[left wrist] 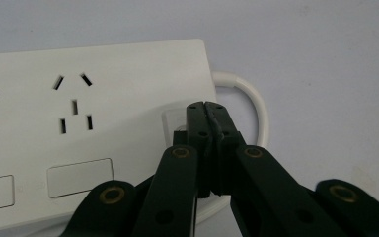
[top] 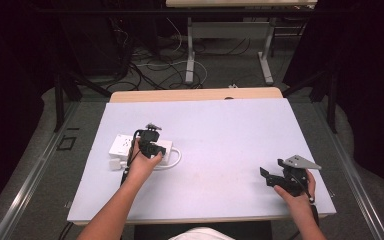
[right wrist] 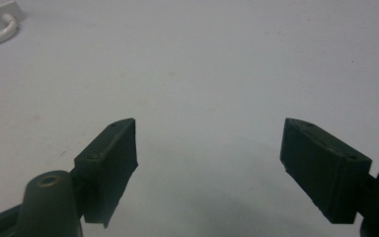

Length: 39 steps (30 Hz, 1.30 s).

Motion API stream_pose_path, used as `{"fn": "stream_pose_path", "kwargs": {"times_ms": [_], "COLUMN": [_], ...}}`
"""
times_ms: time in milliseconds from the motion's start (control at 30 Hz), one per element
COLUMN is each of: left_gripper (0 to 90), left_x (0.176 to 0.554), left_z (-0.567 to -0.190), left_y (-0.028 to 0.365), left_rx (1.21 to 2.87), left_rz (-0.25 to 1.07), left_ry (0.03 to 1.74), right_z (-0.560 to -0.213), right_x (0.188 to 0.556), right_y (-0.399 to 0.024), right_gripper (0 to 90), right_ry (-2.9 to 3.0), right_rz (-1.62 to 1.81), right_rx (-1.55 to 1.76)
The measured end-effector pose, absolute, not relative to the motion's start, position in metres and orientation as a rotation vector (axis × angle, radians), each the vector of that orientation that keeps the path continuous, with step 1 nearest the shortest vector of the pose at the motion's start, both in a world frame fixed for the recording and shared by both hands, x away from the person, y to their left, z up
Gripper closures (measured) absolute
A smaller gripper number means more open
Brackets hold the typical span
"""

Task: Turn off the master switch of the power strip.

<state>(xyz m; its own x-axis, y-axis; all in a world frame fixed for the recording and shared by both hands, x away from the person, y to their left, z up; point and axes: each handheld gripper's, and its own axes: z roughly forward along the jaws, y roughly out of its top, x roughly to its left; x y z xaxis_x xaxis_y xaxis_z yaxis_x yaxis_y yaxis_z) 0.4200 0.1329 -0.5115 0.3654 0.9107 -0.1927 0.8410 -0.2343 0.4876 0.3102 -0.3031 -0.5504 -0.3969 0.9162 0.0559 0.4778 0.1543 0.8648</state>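
Note:
A white power strip (top: 120,145) lies flat on the left part of the table, sockets facing up. In the left gripper view the power strip (left wrist: 94,98) spreads across the left, and its white cable (left wrist: 252,98) loops out of the end. My left gripper (left wrist: 208,106) is shut with nothing between its jaws, and its tips hover over a square switch (left wrist: 173,121) at the cable end. Whether the tips touch the switch I cannot tell. From above, the left gripper (top: 150,142) points down at that end. My right gripper (right wrist: 209,148) is open over bare table, and it sits at the front right as the right gripper (top: 271,176).
The pale table top (top: 220,140) stretches wide between the two hands. The strip's cable (top: 176,158) curls toward the middle. A corner of the strip and its cable (right wrist: 2,30) show far off in the right gripper view. Behind the table stand desk legs (top: 190,55) and floor cables.

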Motion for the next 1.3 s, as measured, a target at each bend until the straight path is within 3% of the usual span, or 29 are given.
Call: {"fn": "stream_pose_path", "kwargs": {"times_ms": [567,733,1100,1300], "left_gripper": [90.0,90.0,90.0,90.0], "left_x": [0.4167,0.4132,0.4192,0.4183], "left_z": [-0.5161,-0.5167,-0.5167,-0.5161], "left_y": [0.1308,0.1248,0.1343,0.1327], "left_rx": [2.117,2.152,2.091,2.09], "left_rz": [0.199,0.269,0.153,0.178], "left_ry": [1.514,1.495,1.54,1.526], "right_z": [-0.5508,-0.5505,-0.5501,-0.5507], "right_x": [0.3108,0.3104,0.3102,0.3111], "right_y": [-0.3038,-0.3034,-0.3031,-0.305], "right_gripper": [21.4,21.5,21.4,21.5], "right_ry": [1.958,1.96,1.963,1.958], "right_rz": [1.17,1.174,1.18,1.172], "right_rx": [1.315,1.319,1.318,1.319]}}
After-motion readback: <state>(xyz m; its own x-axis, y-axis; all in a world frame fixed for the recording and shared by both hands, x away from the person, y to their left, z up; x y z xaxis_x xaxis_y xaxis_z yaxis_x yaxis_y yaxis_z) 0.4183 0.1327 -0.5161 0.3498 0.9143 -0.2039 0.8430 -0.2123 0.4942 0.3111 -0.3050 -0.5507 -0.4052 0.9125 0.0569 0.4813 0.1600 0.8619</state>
